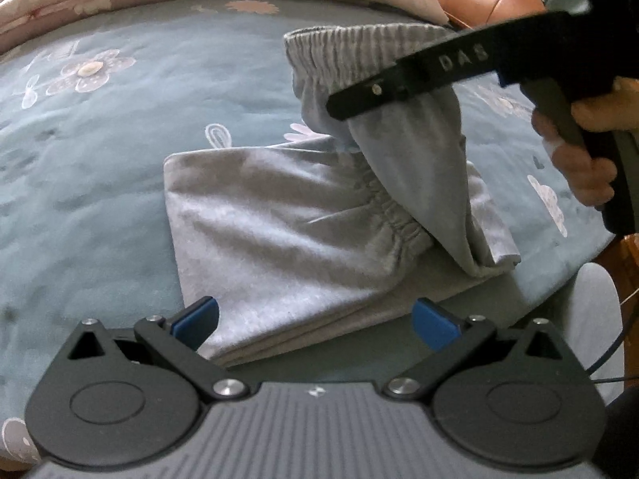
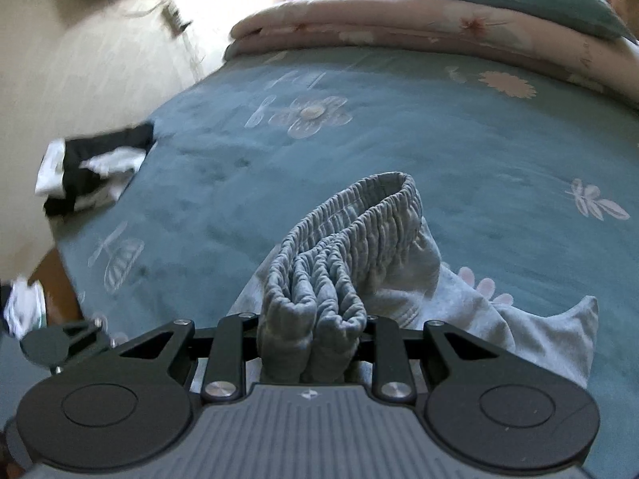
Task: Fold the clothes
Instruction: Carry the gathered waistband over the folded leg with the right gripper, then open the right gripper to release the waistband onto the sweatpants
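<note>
Right wrist view: my right gripper (image 2: 313, 343) clamped the grey trousers' (image 1: 279, 223) bunched waistband (image 2: 343, 231), apparently lifted off the bed (image 1: 100, 159); left gripper (image 1: 315, 319) gaped wide, empty.

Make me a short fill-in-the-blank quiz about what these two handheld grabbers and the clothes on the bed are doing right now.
1. The right gripper is shut on the grey trousers' gathered ____.
2. The left gripper's blue-tipped fingers stand ____, holding nothing.
3. The trousers lie on a teal bedspread printed with ____.
4. Black and white clothes sit at the bed's ____.

Missing words: waistband; open; flowers; edge
</note>
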{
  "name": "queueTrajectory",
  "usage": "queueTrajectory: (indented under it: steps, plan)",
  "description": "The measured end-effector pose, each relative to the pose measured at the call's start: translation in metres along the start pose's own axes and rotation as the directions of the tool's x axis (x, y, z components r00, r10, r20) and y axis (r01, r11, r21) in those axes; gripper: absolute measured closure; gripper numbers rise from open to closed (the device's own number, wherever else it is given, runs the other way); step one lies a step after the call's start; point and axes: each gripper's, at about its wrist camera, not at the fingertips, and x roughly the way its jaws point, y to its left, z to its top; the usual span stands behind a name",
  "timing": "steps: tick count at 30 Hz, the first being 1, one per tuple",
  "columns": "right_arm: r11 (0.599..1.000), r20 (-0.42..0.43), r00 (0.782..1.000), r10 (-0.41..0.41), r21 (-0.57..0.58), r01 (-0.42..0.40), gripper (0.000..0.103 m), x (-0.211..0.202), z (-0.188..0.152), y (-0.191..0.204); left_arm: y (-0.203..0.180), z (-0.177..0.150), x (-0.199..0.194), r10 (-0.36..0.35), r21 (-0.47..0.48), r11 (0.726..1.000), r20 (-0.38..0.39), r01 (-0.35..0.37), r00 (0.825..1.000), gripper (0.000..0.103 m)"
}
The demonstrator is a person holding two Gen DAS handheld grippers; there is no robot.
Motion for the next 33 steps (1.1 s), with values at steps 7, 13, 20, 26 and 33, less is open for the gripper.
queueTrajectory:
  steps: [7, 13, 20, 26, 33]
  plan:
    - [0.996, 0.031, 1.0, -0.005, -0.093, 0.007, 0.073, -0.001, 0.007, 0.021, 0.005, -0.007, -0.001, -0.002, -0.009, 1.0, -0.003, 0.002, 1.0, 0.001]
    - [0.969, -0.003, 0.998, -0.061, -0.241, 0.058, 0.073, 0.034, -0.006, 0.054, 0.01, -0.015, 0.004, 0.027, -0.014, 1.0, -0.03, -0.027, 0.999, 0.001]
    - [0.966, -0.056, 0.995, -0.077, -0.253, 0.06, 0.073, 0.076, -0.02, 0.057, 0.016, -0.023, 0.003, 0.023, -0.039, 0.999, -0.03, -0.024, 0.999, 0.001]
    - [0.953, -0.038, 0.992, -0.12, -0.286, 0.104, 0.073, 0.073, -0.018, 0.071, 0.02, -0.027, 0.003, 0.027, -0.042, 0.999, -0.028, -0.029, 0.999, 0.001]
    - [0.937, -0.044, 0.989, -0.142, -0.328, 0.12, 0.073, 0.078, -0.017, 0.076, 0.023, -0.029, 0.001, 0.025, -0.057, 0.998, -0.013, -0.025, 1.0, 0.001]
